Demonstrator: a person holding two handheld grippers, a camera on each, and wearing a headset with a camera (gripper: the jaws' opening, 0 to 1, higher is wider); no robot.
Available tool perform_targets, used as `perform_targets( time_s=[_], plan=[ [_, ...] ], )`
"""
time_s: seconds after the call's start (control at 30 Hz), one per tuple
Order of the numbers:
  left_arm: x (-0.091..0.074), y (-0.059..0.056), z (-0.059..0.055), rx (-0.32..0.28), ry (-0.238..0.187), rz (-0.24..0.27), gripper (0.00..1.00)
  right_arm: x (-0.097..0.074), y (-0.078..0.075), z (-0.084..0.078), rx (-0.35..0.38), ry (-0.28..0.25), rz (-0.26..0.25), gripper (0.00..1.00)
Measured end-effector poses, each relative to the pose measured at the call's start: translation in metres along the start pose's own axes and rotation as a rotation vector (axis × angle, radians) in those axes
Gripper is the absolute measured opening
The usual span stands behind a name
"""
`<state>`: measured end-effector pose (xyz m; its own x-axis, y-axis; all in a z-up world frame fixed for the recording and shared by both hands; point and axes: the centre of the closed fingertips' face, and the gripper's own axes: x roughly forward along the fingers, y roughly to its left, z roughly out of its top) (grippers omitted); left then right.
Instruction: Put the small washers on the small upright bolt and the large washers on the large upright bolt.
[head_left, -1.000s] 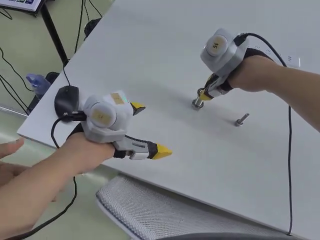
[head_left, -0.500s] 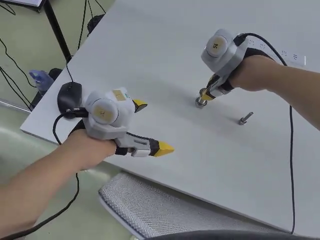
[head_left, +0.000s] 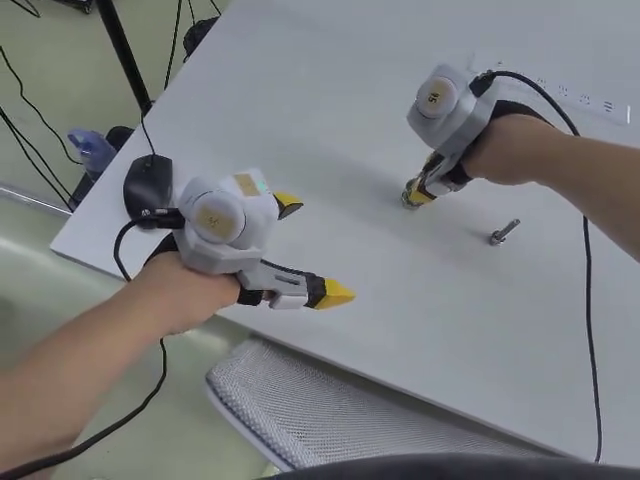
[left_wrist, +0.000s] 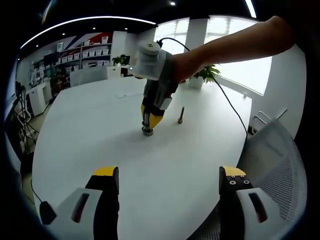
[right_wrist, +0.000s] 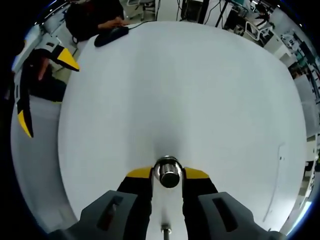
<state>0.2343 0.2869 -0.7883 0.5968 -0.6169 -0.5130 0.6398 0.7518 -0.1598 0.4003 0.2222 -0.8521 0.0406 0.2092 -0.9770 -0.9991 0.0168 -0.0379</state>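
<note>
Now, right hand-held gripper (head_left: 418, 194) pinches the large bolt (right_wrist: 169, 175): a sideways tug could topple it; left hand-held gripper (left_wrist: 169, 174) gapes wide, empty.

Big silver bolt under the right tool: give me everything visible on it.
The large silver metal bolt stands upright on the white table, wider base down. Seen from above in the right gripper view, its shiny round top sits between the right tool's yellow-tipped jaws, which flank it closely. Whether they clamp it is unclear.
</note>
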Motion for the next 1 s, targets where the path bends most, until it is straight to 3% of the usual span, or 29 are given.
perform_targets(
  time_s=[1.0],
  plan=[
    [-0.005, 0.003, -0.006, -0.01, 0.013, 0.001, 0.8, 0.009, 0.01, -0.005, 0.024, 0.006, -0.005, 0.23]
  ],
)
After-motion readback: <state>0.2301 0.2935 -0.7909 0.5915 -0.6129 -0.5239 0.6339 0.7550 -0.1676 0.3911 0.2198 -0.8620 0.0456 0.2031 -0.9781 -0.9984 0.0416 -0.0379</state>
